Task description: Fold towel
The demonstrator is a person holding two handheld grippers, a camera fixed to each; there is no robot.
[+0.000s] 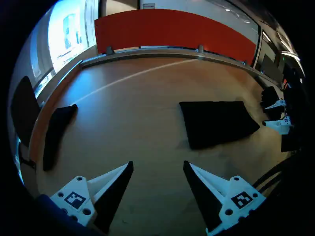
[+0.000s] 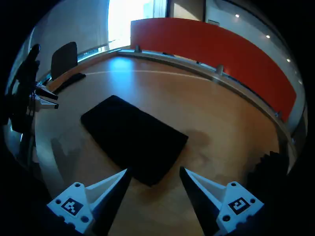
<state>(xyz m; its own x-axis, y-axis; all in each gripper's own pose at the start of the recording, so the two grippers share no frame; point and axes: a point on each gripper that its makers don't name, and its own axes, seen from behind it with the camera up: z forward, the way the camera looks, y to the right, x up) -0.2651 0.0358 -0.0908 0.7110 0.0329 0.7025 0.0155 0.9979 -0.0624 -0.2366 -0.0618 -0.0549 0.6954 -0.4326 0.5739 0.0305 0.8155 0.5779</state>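
Note:
A black towel [image 1: 216,122] lies folded into a flat rectangle on the wooden table [image 1: 138,106]. My left gripper [image 1: 157,163] is open with nothing between its fingers, and the towel is ahead and to its right. In the left gripper view the right gripper [image 1: 271,114] shows small at the far right, just past the towel's right side. In the right gripper view the towel [image 2: 134,139] lies just beyond the open, empty right gripper [image 2: 154,169], its near corner between the fingertips' line. The left gripper [image 2: 55,99] is at the far left, apart from the towel.
A second dark cloth [image 1: 57,129] lies along the table's left edge. An orange partition [image 1: 173,29] stands behind the far edge. A dark chair [image 2: 63,59] sits by the bright window. Another dark cloth-like thing [image 2: 271,169] lies at the right.

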